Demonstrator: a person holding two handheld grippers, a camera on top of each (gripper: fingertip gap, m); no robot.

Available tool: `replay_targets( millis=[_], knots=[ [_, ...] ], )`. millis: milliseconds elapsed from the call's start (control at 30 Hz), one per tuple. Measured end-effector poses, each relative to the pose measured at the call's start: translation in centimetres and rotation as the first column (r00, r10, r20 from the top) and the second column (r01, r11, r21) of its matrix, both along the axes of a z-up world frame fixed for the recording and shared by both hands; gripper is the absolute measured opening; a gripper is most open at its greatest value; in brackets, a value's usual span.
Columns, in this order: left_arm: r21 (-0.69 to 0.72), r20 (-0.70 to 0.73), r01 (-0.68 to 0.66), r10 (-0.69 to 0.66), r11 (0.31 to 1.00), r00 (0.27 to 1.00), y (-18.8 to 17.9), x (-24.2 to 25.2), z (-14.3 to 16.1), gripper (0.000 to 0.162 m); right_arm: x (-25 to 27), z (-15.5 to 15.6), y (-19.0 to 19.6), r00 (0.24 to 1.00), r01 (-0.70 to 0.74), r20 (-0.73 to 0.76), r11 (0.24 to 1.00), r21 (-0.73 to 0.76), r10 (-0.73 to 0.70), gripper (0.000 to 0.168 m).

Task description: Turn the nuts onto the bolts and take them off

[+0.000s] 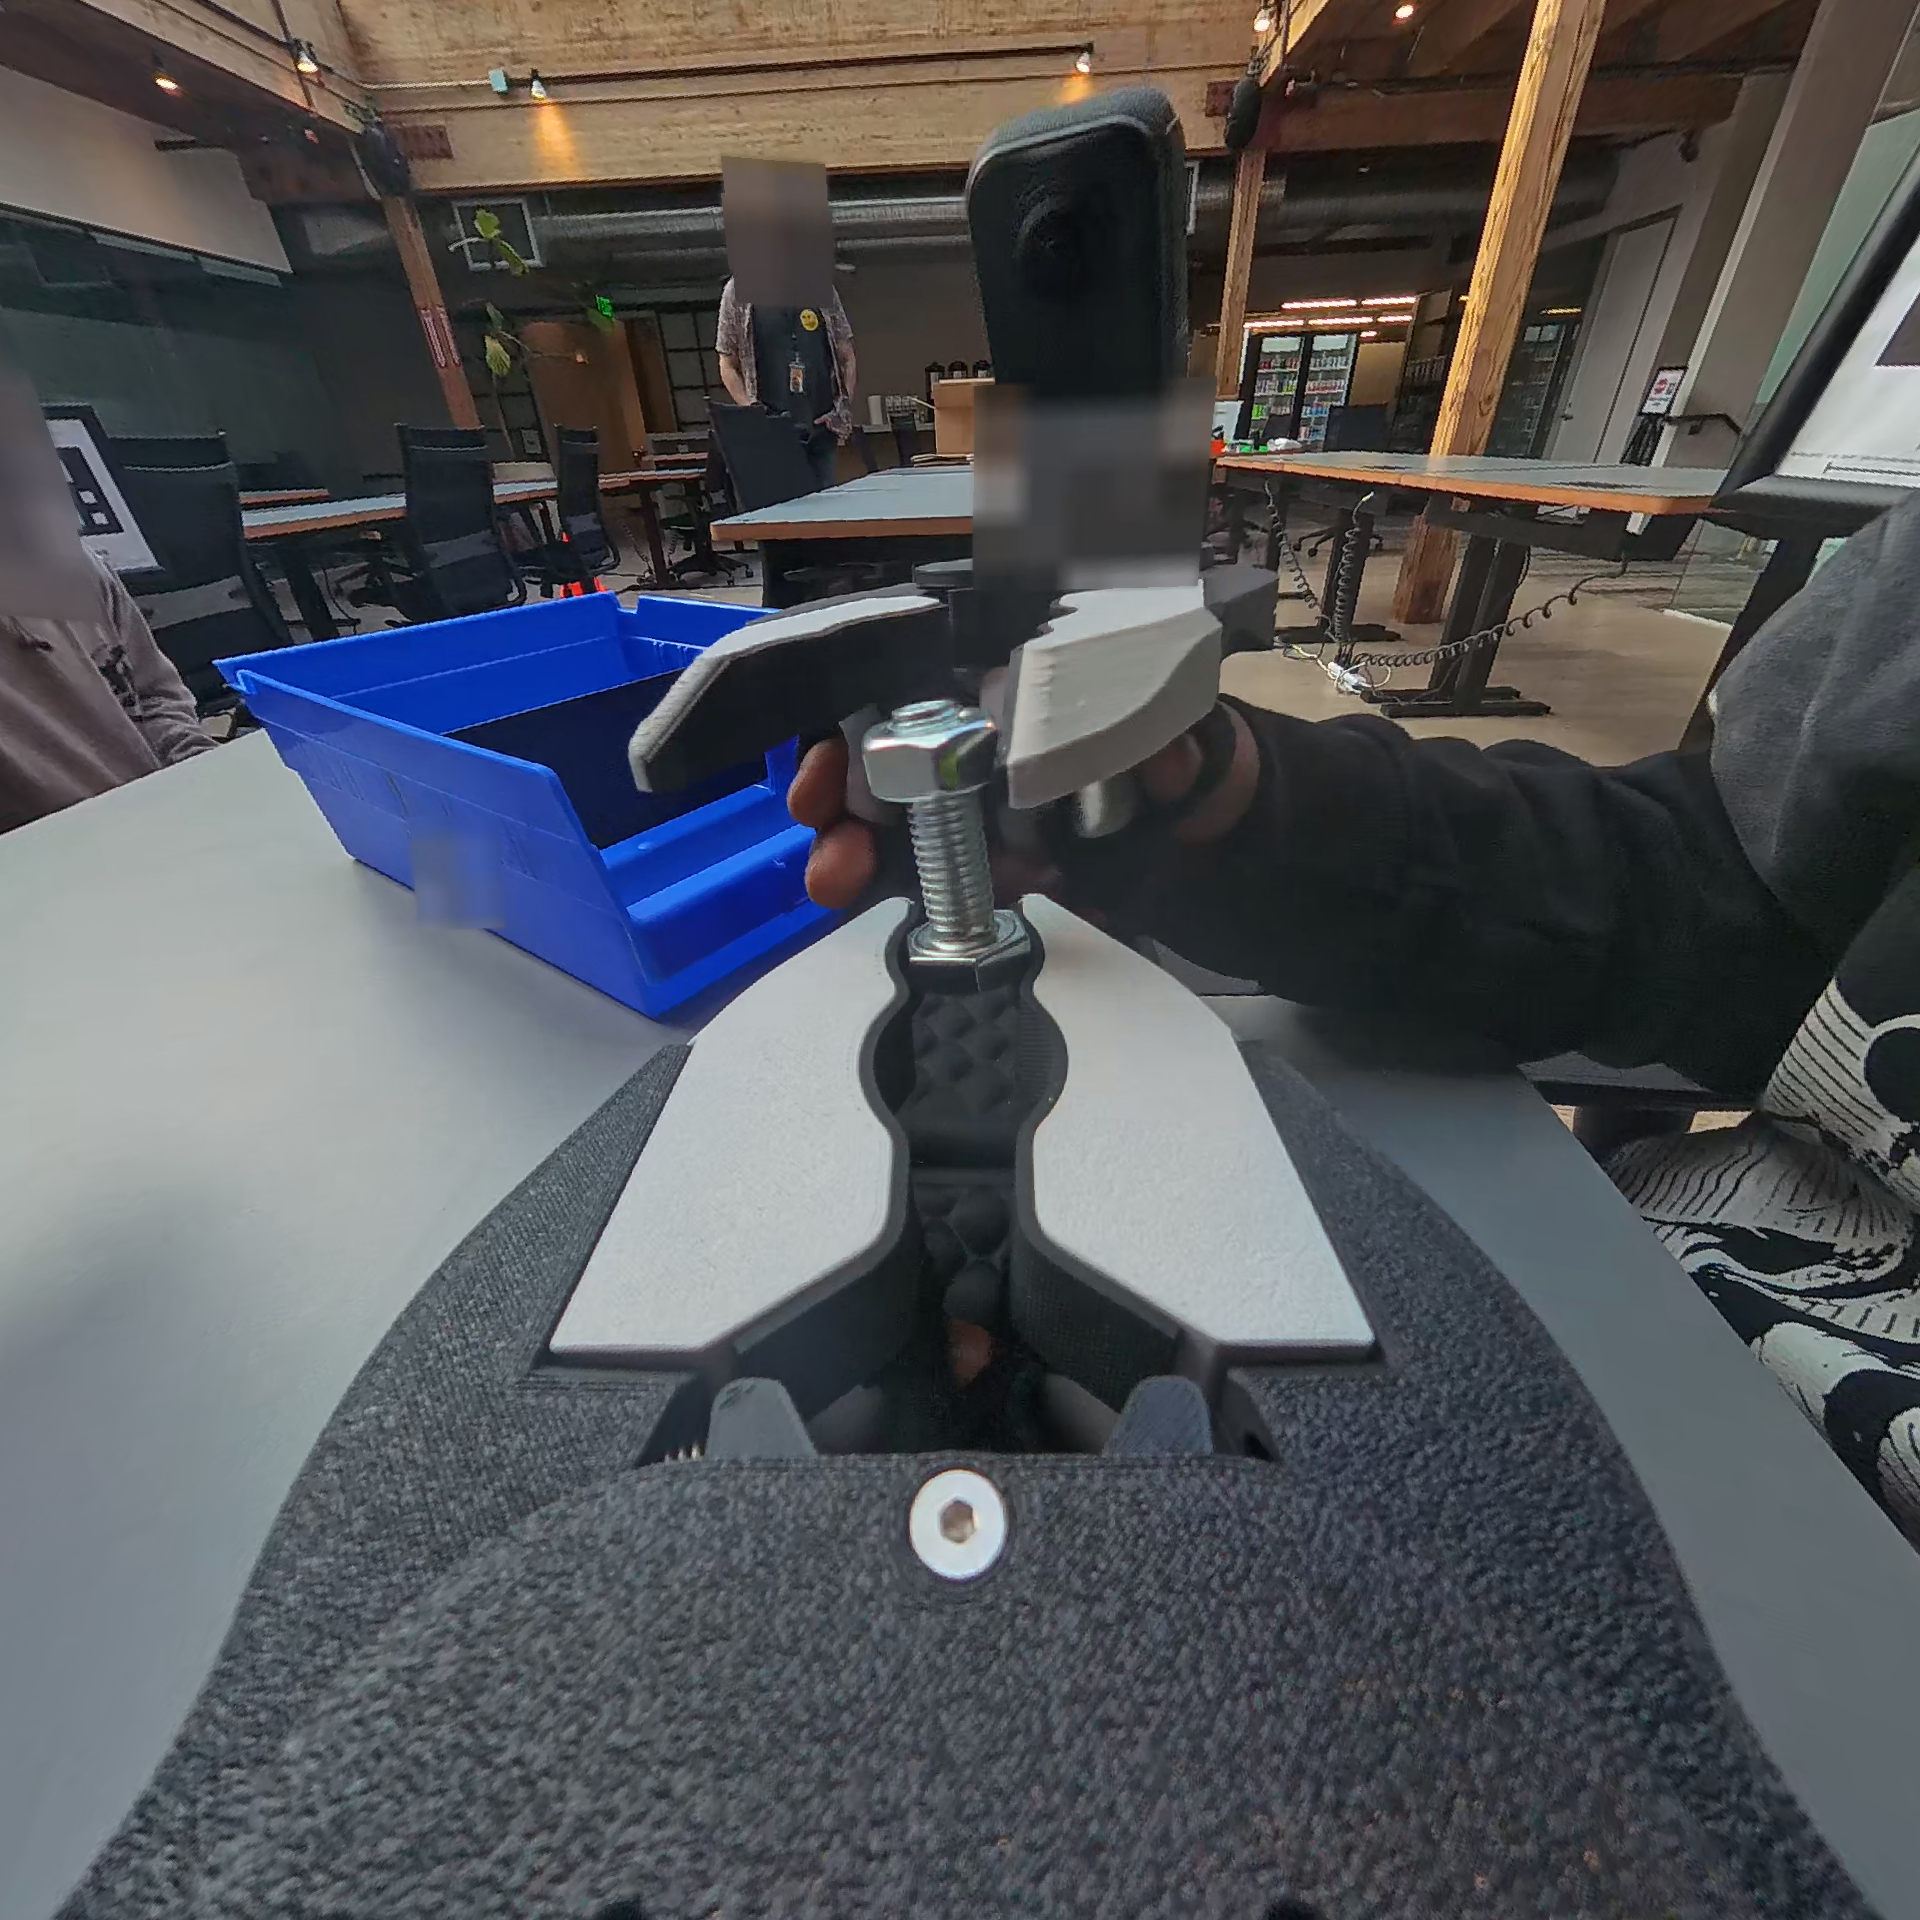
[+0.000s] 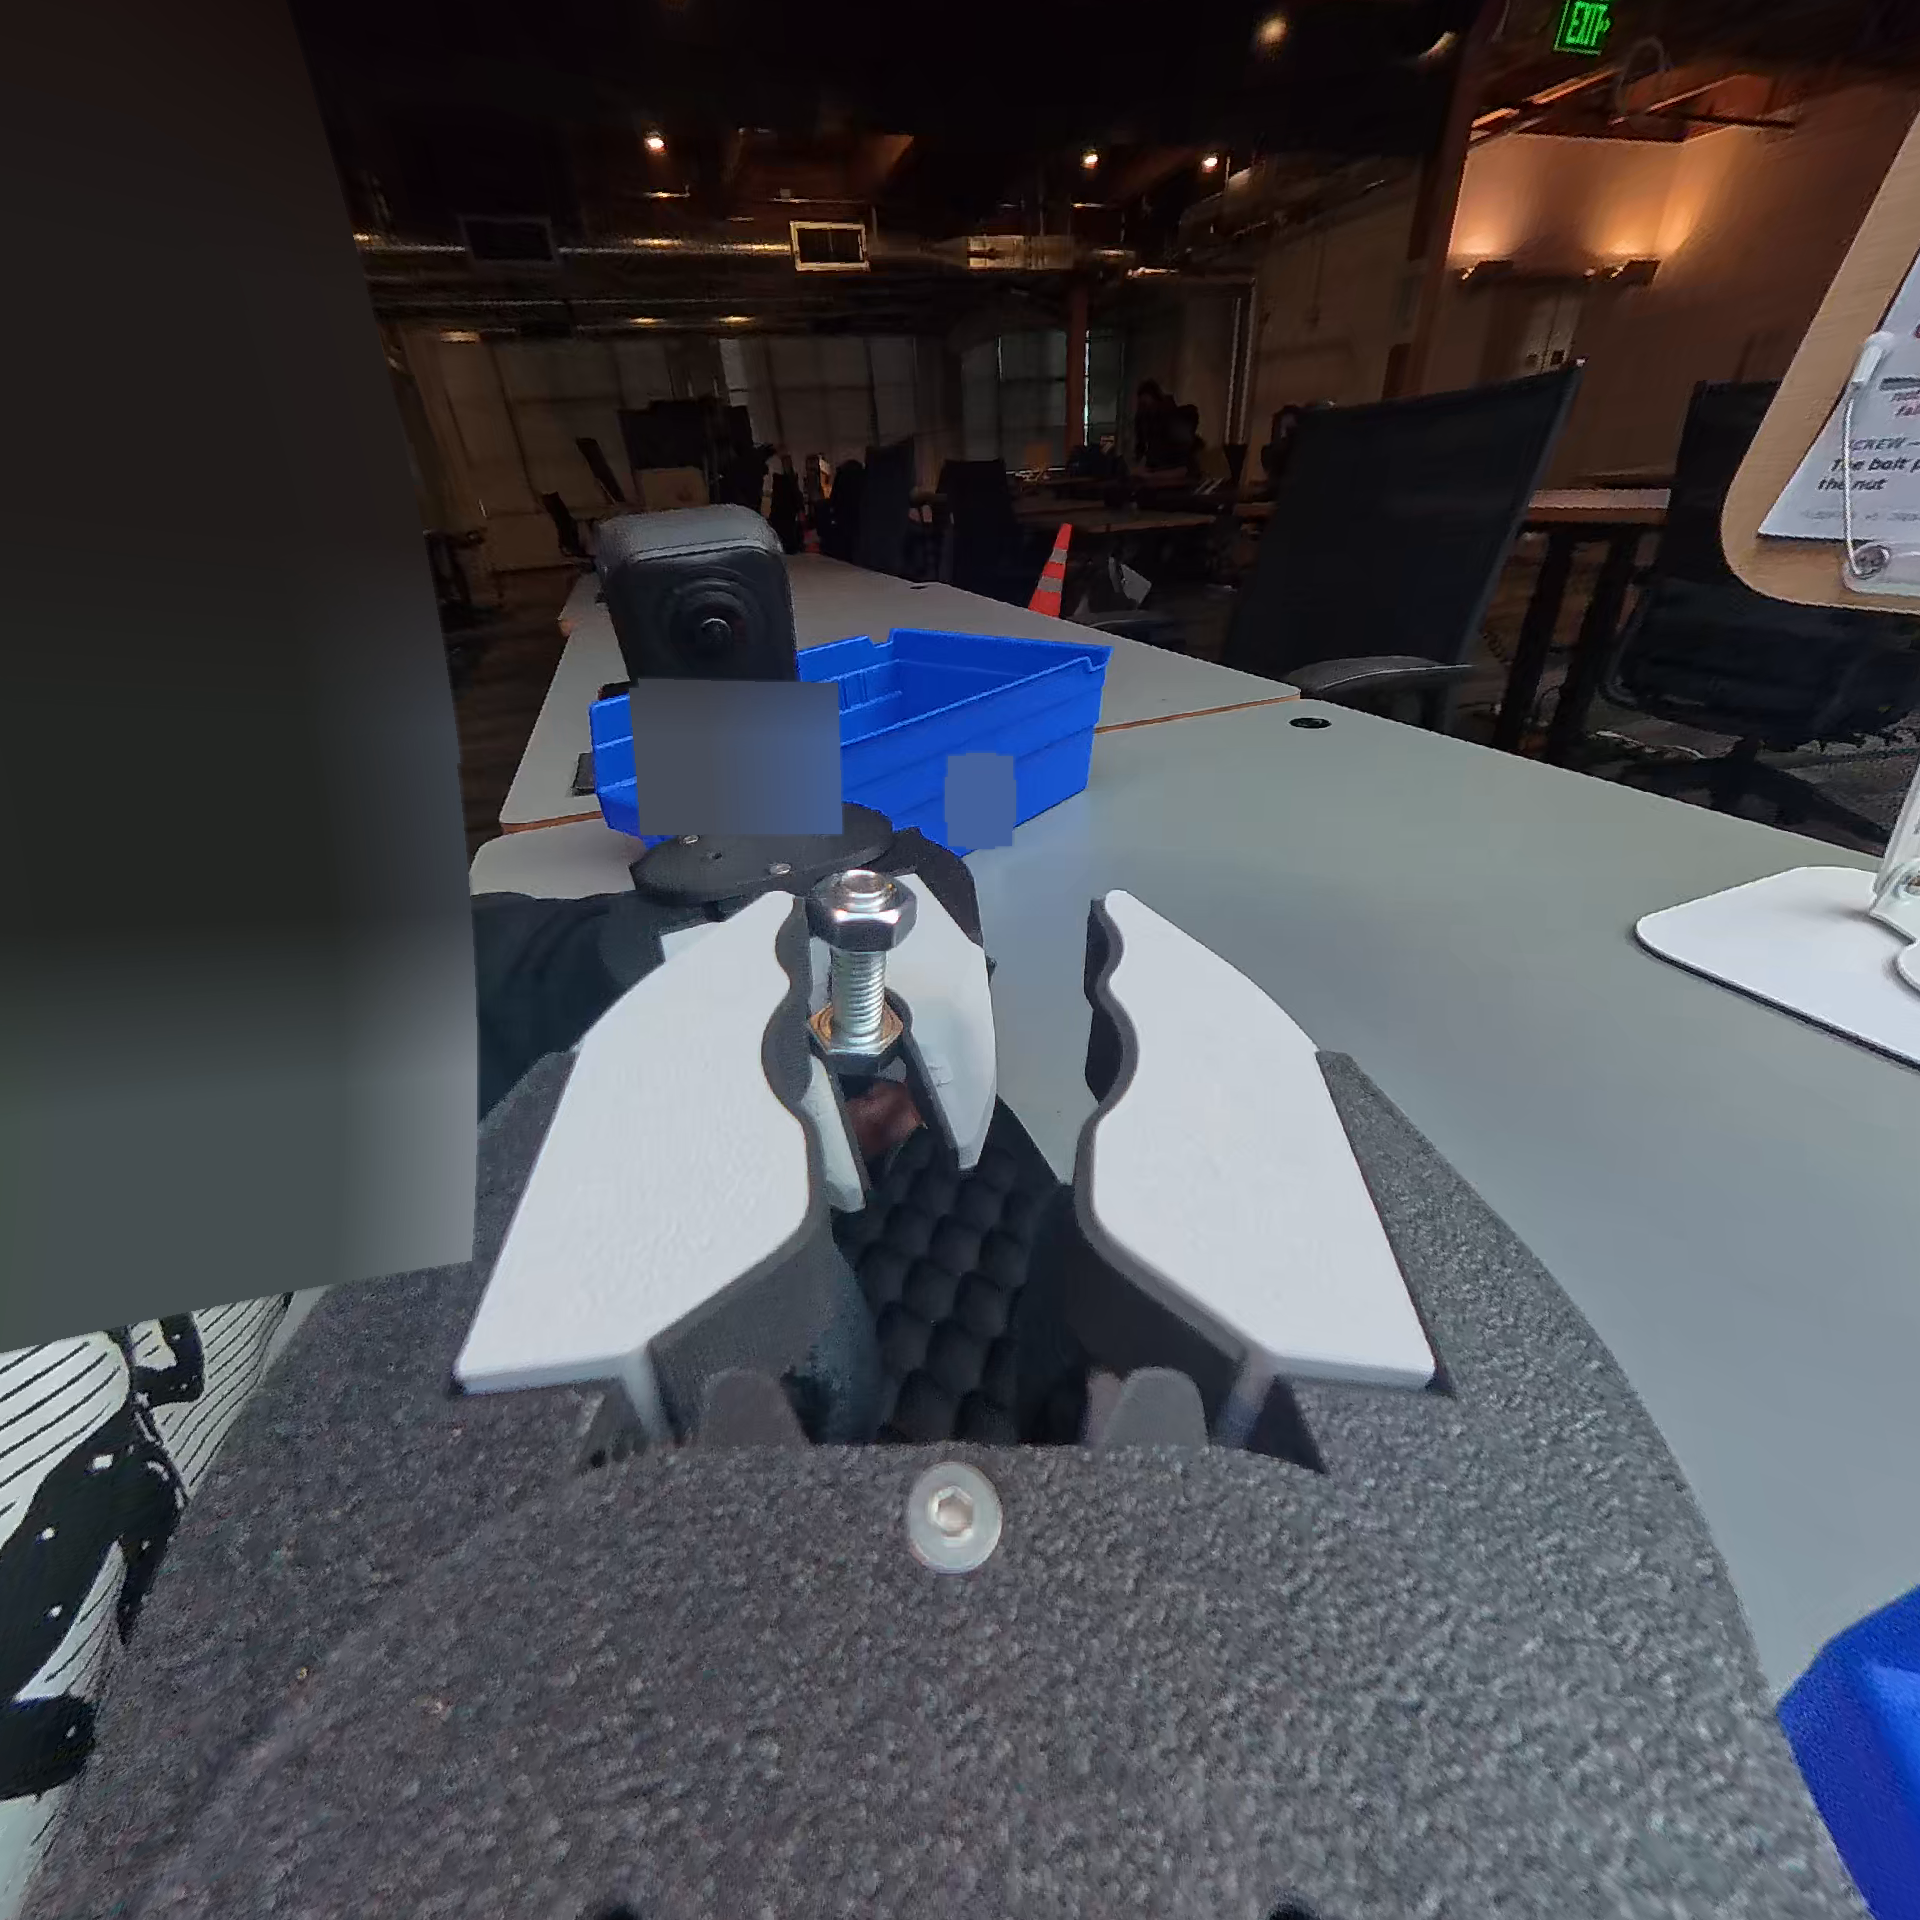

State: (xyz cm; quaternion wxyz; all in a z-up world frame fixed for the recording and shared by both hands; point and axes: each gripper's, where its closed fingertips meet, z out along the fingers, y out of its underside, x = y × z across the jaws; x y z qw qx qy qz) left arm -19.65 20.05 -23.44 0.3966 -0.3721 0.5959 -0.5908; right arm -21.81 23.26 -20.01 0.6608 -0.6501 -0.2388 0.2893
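Bolt: silver threaded steel bolt [image 1: 951, 873] stands upright between your two grippers, above the near part of the grey table [image 1: 208, 1039], its hex head down and its threaded end up.
Left gripper: your left gripper [image 1: 968, 940], grey-plated with black ribbed pads, has its jaws closed on the bolt's hex head, so the bolt is held firmly at the bottom.
Nut: the silver hex nut [image 1: 928, 756] sits at the very top of the shank, with only the tip of the thread showing above it and most of the thread bare below.
Right gripper: your right gripper [image 1: 925, 717] comes in from the far side with its jaws spread; in the right wrist view they stand apart and the nut sits near the left finger. One finger is just beside the nut in the left wrist view, but you are not clamping it.
Bin: the blue plastic bin [image 1: 457, 758] rests on the table, far and to the left of the bolt; its contents are not visible.
Progress: judging by the nut's place, it is either just started or nearly off. Which direction you are turning cannot be told from here.
Left to do: close on the nut and keep turning; other bolts, if any, are out of view.
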Motion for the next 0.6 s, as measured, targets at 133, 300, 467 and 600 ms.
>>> replay_targets(
  millis=[133, 300, 467, 600],
  knots=[
    [-0.001, 0.001, -0.002, 0.002, 1.000, 1.000, 0.0, 0.0, 0.0, 0.015, 1.3, -0.1, -0.8, 1.000, 0.027, 0.008, 1.000, 0.015, -0.028, 0.030],
    [0.002, 0.000, -0.002, 0.002, 1.000, 1.000, 0.0, 0.0, 0.0, 0.015, 1.8, 0.2, -1.4, 1.000, 0.025, -0.002, 0.999, 0.040, -0.025, 0.013],
    [0.003, 0.000, -0.002, 0.002, 1.000, 1.000, 0.0, 0.0, 0.0, 0.015, 0.0, 0.2, -1.0, 0.999, -0.036, -0.009, 0.999, 0.012, 0.036, 0.047],
    [0.002, 0.000, -0.001, 0.001, 1.000, 1.000, 0.0, 0.0, 0.0, 0.015, -1.3, 0.3, 0.1, 0.999, -0.047, -0.011, 0.999, 0.003, 0.047, 0.053]
  ],
)
